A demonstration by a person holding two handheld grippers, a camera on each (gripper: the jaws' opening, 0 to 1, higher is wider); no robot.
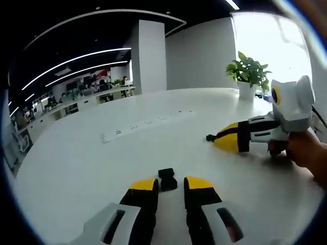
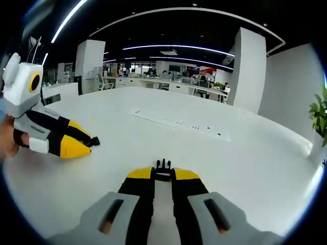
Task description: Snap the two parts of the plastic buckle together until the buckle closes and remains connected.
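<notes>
My left gripper (image 1: 171, 184) is shut on a small black buckle part (image 1: 167, 176), a blocky piece held between its yellow tips just above the white table (image 1: 102, 168). My right gripper (image 2: 163, 176) is shut on the other black buckle part (image 2: 163, 164), whose prongs stick out forward. In the left gripper view the right gripper (image 1: 217, 139) lies low over the table at the right, a black bit (image 1: 209, 137) at its tip. In the right gripper view the left gripper (image 2: 86, 143) comes in from the left, holding its black piece (image 2: 94, 141). The two parts are well apart.
A long white power strip (image 1: 143, 125) (image 2: 179, 123) lies across the table's middle. A potted plant (image 1: 249, 76) (image 2: 319, 117) stands near the far edge. A person's hand (image 1: 306, 150) holds the right gripper. A white pillar (image 1: 150, 56) and office desks stand beyond the table.
</notes>
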